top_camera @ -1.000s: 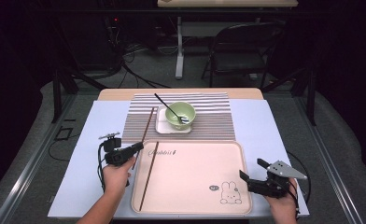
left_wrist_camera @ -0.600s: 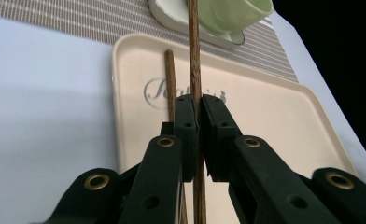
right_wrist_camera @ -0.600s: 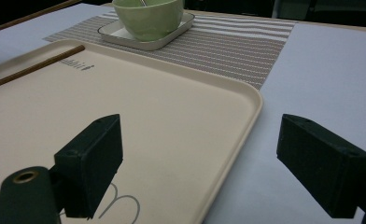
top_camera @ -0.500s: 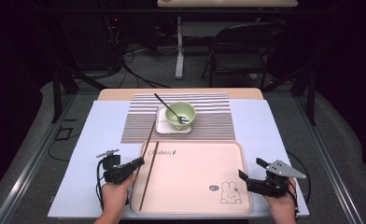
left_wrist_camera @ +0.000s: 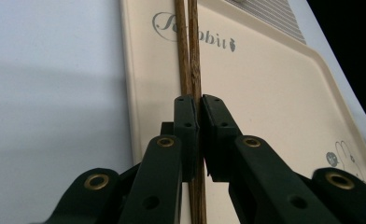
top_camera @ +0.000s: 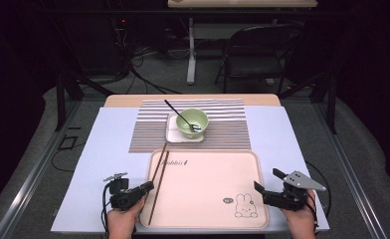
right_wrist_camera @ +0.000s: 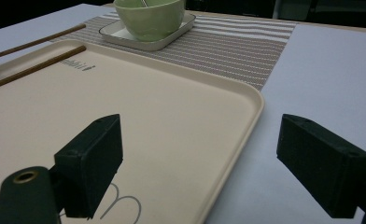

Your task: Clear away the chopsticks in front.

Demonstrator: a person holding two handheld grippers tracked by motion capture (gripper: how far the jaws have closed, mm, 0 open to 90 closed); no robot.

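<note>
A pair of brown chopsticks lies along the left edge of the beige tray, which has a rabbit drawing on it. My left gripper is low at the tray's near left corner. It is shut on the chopsticks, and one stick runs between its pads while the other goes behind the left pad. My right gripper stands open at the tray's near right corner, its jaws on either side of the tray's rim with nothing between the pads.
Beyond the tray, a green bowl with a black-handled spoon sits on a white square plate on a striped mat. A pale sheet covers the table. Chairs and cables stand beyond the far edge.
My left gripper has moved toward the near edge along the tray's left side, and the chopsticks have slid that way with it. The right gripper has stayed in place.
</note>
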